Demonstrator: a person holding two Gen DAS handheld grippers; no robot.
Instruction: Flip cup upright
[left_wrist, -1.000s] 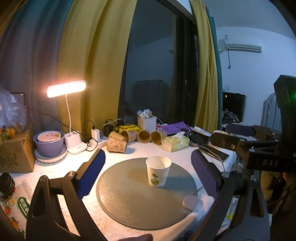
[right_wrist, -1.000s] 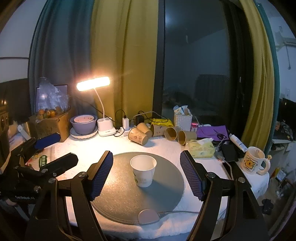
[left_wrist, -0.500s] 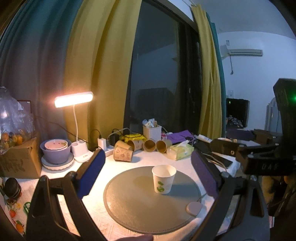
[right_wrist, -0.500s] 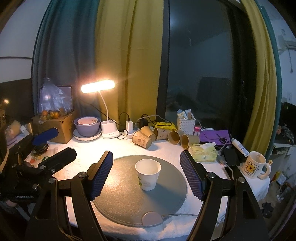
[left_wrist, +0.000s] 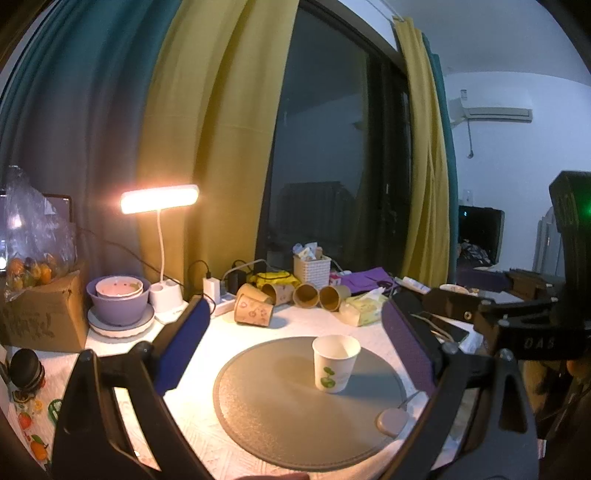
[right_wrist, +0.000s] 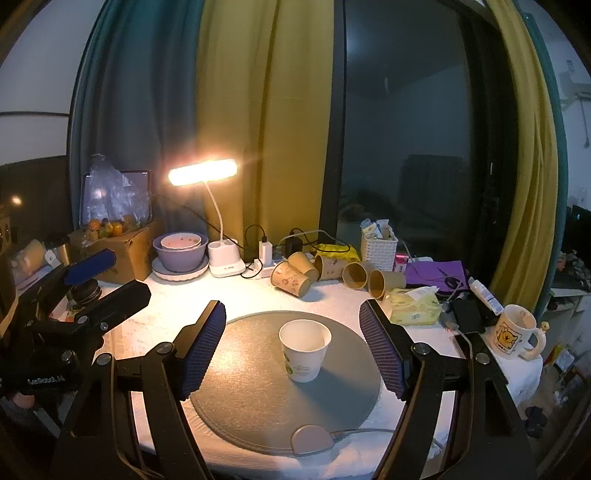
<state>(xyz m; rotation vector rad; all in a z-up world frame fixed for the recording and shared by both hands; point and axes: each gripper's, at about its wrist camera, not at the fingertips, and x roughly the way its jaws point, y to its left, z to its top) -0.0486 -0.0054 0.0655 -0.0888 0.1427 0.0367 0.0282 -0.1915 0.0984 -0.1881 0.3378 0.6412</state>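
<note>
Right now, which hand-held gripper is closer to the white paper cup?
Probably right, though it's close. The right hand-held gripper is open with the white paper cup centred just ahead of its fingers. The left hand-held gripper is open too, farther back, cup off toward its right finger.

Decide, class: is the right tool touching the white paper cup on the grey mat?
Apart. The right wrist view shows the right tool open, mat visible between each pad and the white paper cup.

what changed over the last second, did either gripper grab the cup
No grab. Both grippers, left and right, drew back and tilted up, both open and empty. The cup stayed upright on the round mat, untouched.
</note>
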